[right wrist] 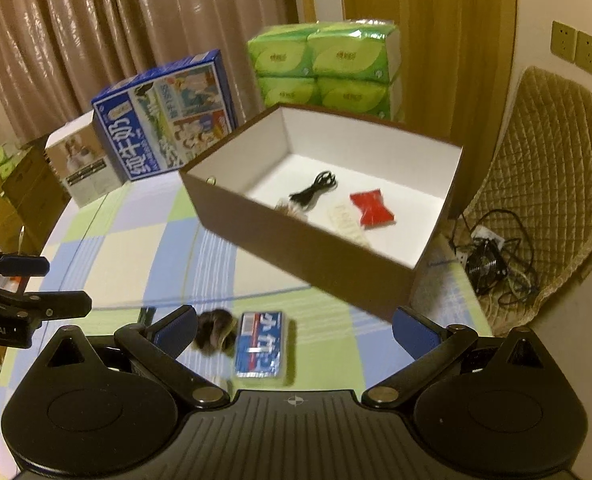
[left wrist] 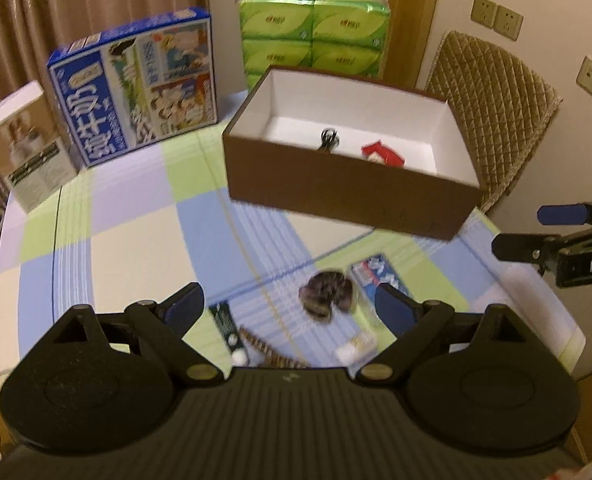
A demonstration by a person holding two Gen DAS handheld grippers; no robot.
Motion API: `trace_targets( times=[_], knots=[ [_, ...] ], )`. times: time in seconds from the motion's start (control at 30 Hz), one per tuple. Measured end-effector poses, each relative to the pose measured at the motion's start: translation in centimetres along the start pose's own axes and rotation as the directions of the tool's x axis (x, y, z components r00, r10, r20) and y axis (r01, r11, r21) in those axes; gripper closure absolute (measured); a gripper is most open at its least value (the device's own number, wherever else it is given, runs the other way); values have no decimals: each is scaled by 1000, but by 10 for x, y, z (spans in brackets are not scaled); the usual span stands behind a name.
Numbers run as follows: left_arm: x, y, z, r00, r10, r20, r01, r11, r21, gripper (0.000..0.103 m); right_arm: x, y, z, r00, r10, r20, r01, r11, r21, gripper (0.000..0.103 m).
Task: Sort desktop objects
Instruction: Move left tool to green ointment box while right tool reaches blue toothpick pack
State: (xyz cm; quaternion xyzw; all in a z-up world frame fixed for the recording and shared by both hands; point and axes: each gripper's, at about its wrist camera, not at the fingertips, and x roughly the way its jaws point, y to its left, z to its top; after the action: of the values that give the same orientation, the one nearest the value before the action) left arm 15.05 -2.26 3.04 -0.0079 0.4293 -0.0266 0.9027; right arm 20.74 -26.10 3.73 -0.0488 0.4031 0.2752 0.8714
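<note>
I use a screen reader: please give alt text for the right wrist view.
An open, empty right hand-held gripper hovers over a checked tablecloth, above a blue tissue packet. Beyond stands a brown box holding a black cable and a red packet.

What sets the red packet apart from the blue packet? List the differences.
Place: the red packet lies inside the brown box; the blue packet lies on the checked tablecloth, outside it.
Colour: the red packet is plain red, the blue packet is blue with white lettering and a red patch.
Neighbours: the red packet lies beside a black cable, the blue packet beside a dark hair clip.
Both lie flat, unheld.
</note>
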Motion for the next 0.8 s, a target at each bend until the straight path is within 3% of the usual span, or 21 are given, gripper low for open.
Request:
trace_targets(
  times=[0.4, 0.8],
  knots=[
    [7, 2, -69, 993, -7, -118, 2, 999, -46, 14, 6, -5, -47, 995, 2, -95, 1, 1000, 31, 2],
    [25, -17, -94, 988, -42, -151, 38, 999, -30, 23, 17, 0, -87, 986, 7, -164, -4, 1000, 17, 2]
  ],
)
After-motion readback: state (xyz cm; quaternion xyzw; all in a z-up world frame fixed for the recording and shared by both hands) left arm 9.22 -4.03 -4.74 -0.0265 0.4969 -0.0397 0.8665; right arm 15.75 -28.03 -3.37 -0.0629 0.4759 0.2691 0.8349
